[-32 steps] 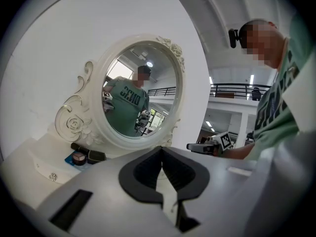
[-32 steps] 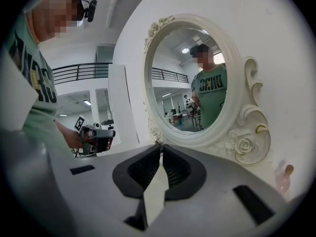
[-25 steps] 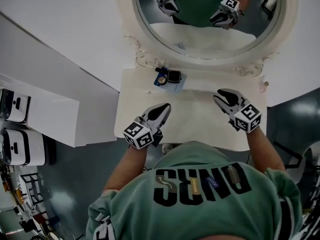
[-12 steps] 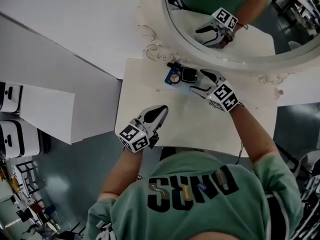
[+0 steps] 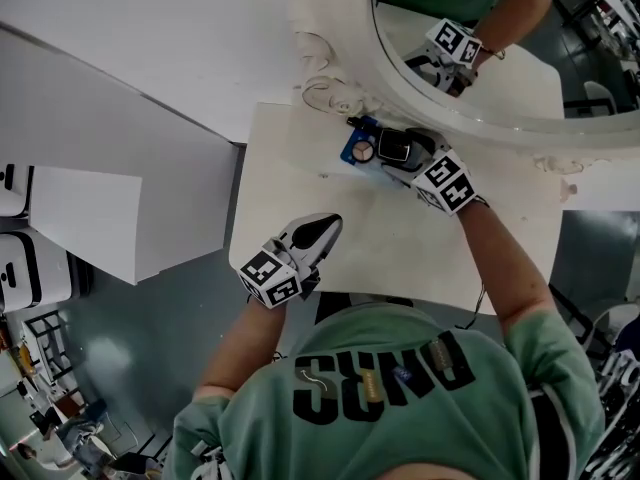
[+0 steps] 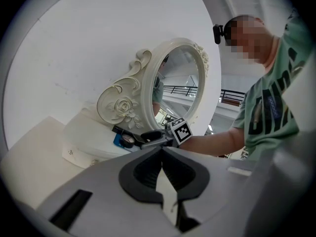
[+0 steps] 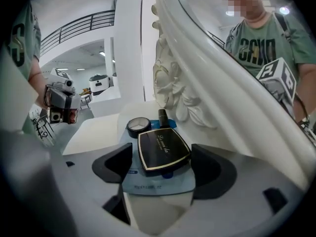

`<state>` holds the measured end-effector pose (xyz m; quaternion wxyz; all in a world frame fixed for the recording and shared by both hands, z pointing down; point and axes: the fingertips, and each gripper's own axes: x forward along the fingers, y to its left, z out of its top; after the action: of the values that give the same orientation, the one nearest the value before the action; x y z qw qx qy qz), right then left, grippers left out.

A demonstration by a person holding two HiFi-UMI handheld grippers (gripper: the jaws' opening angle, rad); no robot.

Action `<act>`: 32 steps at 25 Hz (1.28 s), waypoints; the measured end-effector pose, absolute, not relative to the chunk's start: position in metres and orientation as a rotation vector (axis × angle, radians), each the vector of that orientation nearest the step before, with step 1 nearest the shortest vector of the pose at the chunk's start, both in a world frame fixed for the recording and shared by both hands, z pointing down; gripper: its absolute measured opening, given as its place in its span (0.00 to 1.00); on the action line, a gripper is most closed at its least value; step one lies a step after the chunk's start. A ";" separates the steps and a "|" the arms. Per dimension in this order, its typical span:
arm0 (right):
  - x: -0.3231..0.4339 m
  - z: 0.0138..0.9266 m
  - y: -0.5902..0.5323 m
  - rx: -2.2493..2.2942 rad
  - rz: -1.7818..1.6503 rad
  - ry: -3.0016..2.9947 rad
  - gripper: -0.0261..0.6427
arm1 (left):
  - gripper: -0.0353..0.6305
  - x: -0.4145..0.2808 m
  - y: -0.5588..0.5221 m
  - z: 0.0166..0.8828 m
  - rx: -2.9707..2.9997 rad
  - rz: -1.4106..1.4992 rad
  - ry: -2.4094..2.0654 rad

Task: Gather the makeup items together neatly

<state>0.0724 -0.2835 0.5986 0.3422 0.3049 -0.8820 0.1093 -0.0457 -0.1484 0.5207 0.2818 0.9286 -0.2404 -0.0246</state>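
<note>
While the right gripper (image 7: pixel 162 166) points down at the makeup cluster at the foot of the ornate mirror frame (image 7: pixel 183 98), its jaws have just been opening. They now stand wide apart, with the black compact (image 7: pixel 163 151) lying between them and neither pad touching it. Nearly square, the compact lies flat, gold-edged lid up, slightly skewed to the jaws. Behind it a black tube (image 7: pixel 163 116) lies with its long axis running away toward the carved frame, its near end hidden by the compact. Just left of the tube sits a small round pot (image 7: pixel 138 126), black-walled with a pale top; what it holds cannot be made out. Compact and pot rest on a blue-and-white sachet (image 7: pixel 158 182), largely covered, its print too small to read, like the compact's script. The left gripper (image 5: pixel 326 229) hangs over the near left part of the white dressing table (image 5: pixel 420 258), well apart from the items, jaws together on nothing
</note>
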 end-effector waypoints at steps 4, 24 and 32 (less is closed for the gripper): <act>0.071 0.599 -0.285 0.772 0.270 -2.296 0.56 | 0.07 -0.047 -0.145 0.520 2.488 -0.069 -0.642; 0.037 0.521 -0.191 0.666 0.153 -2.407 0.51 | 0.07 -0.065 -0.108 0.500 2.504 -0.109 -0.736; -0.010 0.555 -0.137 0.590 0.188 -2.401 0.51 | 0.07 -0.086 -0.076 0.506 2.481 -0.123 -0.784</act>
<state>-0.0098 -0.1370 0.5552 0.3251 0.2252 -0.9157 0.0716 -0.0857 -0.0762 0.5064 0.2652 0.9184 -0.2902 -0.0455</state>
